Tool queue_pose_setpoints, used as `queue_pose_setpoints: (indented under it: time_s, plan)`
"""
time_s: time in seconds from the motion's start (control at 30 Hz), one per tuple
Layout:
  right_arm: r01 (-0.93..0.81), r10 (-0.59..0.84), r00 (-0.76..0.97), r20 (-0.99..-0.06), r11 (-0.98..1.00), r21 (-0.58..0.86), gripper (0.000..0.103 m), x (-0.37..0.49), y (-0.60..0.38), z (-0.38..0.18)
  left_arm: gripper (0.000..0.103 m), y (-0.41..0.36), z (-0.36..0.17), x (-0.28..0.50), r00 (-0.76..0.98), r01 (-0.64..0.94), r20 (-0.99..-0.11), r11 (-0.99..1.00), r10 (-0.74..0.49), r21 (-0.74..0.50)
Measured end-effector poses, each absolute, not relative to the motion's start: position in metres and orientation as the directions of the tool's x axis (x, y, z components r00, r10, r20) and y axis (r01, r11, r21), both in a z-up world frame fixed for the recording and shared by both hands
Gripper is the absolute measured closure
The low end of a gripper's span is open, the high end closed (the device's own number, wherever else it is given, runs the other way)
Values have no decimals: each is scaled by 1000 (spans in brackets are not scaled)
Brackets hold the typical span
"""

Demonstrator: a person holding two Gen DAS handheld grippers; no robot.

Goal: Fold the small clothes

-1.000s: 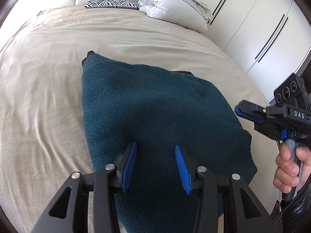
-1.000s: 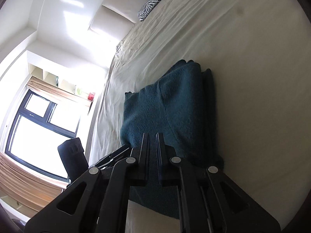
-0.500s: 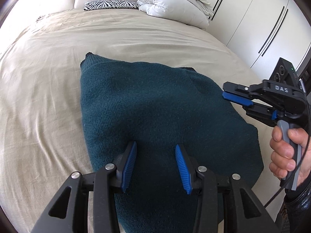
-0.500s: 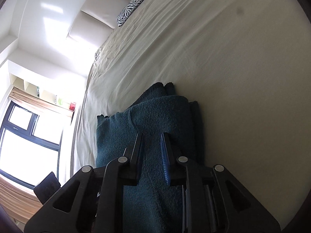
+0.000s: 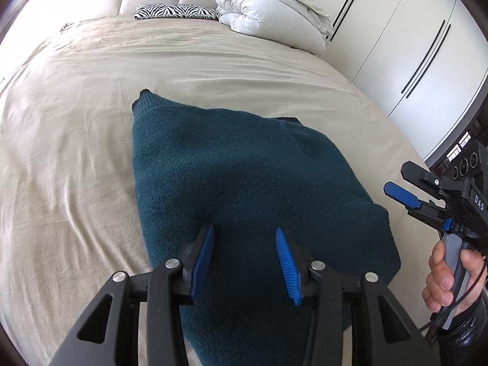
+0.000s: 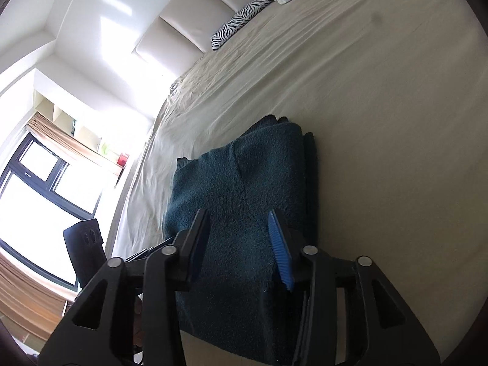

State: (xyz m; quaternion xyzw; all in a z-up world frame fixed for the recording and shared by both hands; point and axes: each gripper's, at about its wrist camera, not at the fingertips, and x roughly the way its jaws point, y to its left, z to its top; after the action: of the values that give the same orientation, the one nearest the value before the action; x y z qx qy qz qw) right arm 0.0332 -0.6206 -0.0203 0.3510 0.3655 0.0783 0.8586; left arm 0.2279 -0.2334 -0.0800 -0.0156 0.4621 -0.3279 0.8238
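Note:
A dark teal knitted sweater [image 5: 244,189] lies folded on the beige bed sheet [image 5: 67,158]; it also shows in the right wrist view [image 6: 241,201], stacked in layers. My left gripper [image 5: 244,259] is open and empty, hovering over the sweater's near part. My right gripper [image 6: 238,244] is open and empty, rolled on its side above the sweater's near end. In the left wrist view the right gripper [image 5: 424,201] is held off the sweater's right edge.
A folded white duvet [image 5: 274,15] and a zebra-print pillow [image 5: 177,10] lie at the head of the bed. White wardrobe doors [image 5: 411,45] stand to the right. A window [image 6: 39,189] and a dark chair [image 6: 85,244] are past the bed's far side.
My right gripper has opened from shut and drawn back to the right, off the sweater's edge. My left gripper has stayed open over the sweater.

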Motion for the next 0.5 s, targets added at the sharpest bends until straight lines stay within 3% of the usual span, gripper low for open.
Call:
queue_pose_setpoints:
  time_s: [0.03, 0.13, 0.37, 0.5]
  plan:
    - [132, 347, 741, -574, 763, 633, 23, 24, -628, -11, 50, -225, -72, 224, 377, 513, -738, 790, -559, -336]
    - [133, 313, 724, -615, 811, 569, 21, 13, -635, 4, 34, -195, -53, 219, 458, 457, -679, 807, -573, -373]
    - [199, 453, 566, -689, 736, 647, 24, 28, -652, -32, 34, -175, -97, 240, 319, 311, -726, 791, -610, -528]
    - [208, 513, 518, -685, 701, 682, 37, 46, -648, -53, 34, -180, -114, 248, 264, 272, -744, 787, -614, -554]
